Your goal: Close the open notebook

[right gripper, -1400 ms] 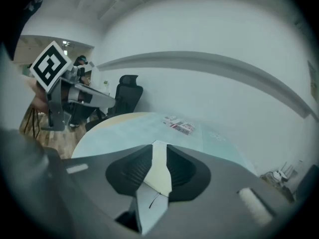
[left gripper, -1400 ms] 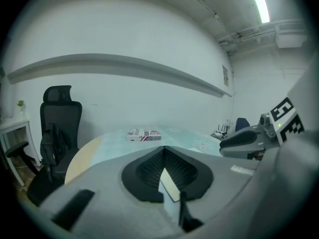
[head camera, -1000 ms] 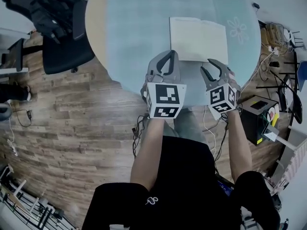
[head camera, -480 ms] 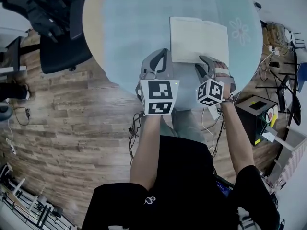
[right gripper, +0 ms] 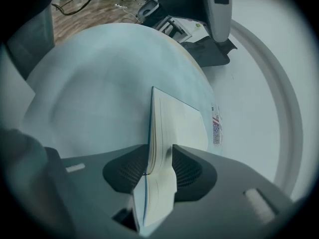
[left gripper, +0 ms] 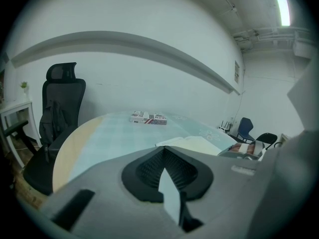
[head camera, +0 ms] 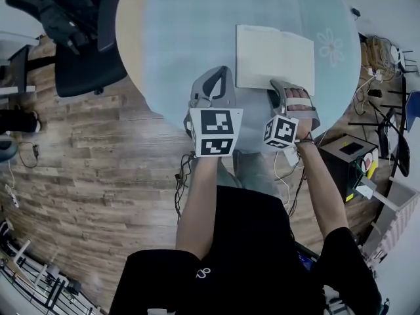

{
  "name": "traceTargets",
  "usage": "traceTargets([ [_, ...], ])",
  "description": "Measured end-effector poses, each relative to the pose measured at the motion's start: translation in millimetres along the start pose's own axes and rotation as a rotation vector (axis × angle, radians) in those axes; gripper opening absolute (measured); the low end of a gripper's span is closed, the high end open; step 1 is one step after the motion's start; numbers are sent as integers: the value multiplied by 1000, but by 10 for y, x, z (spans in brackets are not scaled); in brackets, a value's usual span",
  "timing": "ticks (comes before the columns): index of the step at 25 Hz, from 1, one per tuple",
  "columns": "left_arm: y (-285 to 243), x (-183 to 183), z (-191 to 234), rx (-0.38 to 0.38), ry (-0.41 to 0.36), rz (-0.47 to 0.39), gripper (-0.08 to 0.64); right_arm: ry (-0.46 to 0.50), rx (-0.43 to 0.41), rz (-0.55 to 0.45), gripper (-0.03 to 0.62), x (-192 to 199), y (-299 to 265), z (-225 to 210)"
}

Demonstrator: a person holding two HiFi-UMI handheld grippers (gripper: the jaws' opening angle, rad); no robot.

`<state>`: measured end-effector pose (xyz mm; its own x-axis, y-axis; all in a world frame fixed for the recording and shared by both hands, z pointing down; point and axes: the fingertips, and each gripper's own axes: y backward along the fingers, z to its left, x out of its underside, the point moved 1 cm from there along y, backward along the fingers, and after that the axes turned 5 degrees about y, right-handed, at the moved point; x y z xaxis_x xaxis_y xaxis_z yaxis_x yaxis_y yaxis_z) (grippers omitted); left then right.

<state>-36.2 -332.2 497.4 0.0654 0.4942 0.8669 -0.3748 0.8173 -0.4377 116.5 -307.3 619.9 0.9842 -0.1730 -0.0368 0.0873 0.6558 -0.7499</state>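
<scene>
An open notebook (head camera: 272,54) with blank cream pages lies on the round table (head camera: 177,38), which has a pale blue cloth. My right gripper (head camera: 289,87) is at the notebook's near right edge. In the right gripper view the stack of right-hand pages (right gripper: 182,121) stands between the two pads of that gripper (right gripper: 160,158), whose jaws are closing and touch it on both sides. My left gripper (head camera: 220,74) hovers over the table's near edge, just left of the notebook, shut with nothing in it. From the left gripper view (left gripper: 167,168) the notebook (left gripper: 192,142) shows low to the right.
A small patterned box (left gripper: 148,117) lies at the table's far side. A black office chair (head camera: 79,38) stands left of the table. On the wooden floor to the right are a black box (head camera: 351,159) and cables.
My right gripper has rolled, dropped and moved forward onto the notebook's near right edge, so the pages now sit between its jaws. The left gripper has shifted slightly forward and down.
</scene>
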Motion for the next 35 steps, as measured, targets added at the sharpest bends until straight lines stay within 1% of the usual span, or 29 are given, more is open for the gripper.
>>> traceTargets([
  [2, 4, 4, -16, 3, 0, 0, 2, 10, 29, 14, 133, -7, 3, 16],
  [4, 8, 0, -38, 4, -3, -3, 2, -10, 42, 17, 100, 2, -7, 39],
  [6, 14, -3, -50, -2, -10, -7, 2, -69, 33, 13, 60, 23, -17, 59],
  [10, 27, 9, -5, -15, -10, -1, 2, -184, 11, 5, 54, 33, 3, 73],
  [12, 35, -4, -1, -14, -12, -2, 2, -244, 17, -10, 55, 31, 26, 40],
  [15, 46, -15, -52, -6, -24, -4, 2, -368, 34, -42, 54, 61, 80, -13],
  [20, 49, -14, -148, 9, -44, -6, 2, -622, 63, -70, 46, 120, 165, -72],
  [23, 55, -18, -198, 20, -54, -1, 2, -809, 74, -100, 40, 192, 220, -104],
  [25, 55, -24, -227, 28, -60, -1, 2, -977, 71, -137, 38, 250, 254, -111],
  [27, 49, -41, -252, 32, -68, -3, 2, -1172, 66, -183, 35, 326, 278, -107],
  [29, 34, -74, -290, 37, -77, -5, 2, -1327, 70, -214, 31, 428, 292, -103],
  [35, -3, -145, -388, 55, -97, -10, 2, -1616, 60, -237, 26, 701, 284, -45],
])
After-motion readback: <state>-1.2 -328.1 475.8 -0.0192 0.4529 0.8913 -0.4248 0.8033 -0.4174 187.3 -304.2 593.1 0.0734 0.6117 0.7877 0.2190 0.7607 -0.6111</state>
